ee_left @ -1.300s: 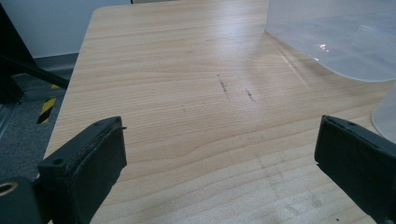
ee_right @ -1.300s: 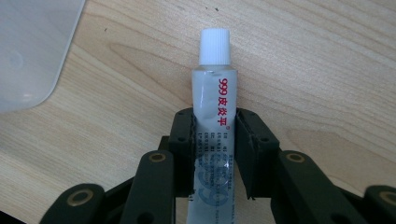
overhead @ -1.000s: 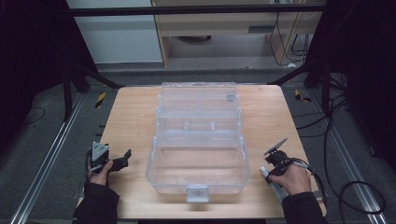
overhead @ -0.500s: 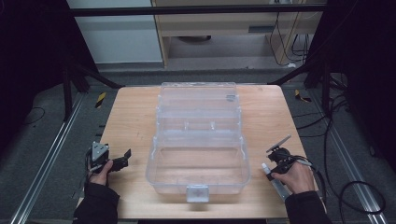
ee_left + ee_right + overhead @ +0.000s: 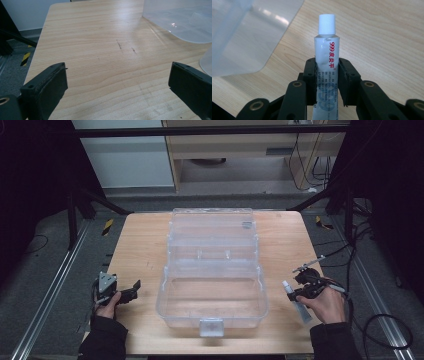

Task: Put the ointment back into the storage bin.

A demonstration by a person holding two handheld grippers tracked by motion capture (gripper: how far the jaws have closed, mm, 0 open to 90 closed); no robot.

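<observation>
Wooden counter (image 5: 140,250) carries a clear plastic lidded box (image 5: 212,270), lid thrown back. Right claw (image 5: 327,75) grips a white capped ointment tube (image 5: 327,62) just right of the box; left claw (image 5: 117,82) rests wide and empty.

Dim, dark surroundings; soft glare on the table (image 5: 130,22).

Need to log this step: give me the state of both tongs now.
Left tongs: open, nothing between the jaws, over bare table.
Right tongs: closed on the white tube, cap pointing away from the hand.
</observation>
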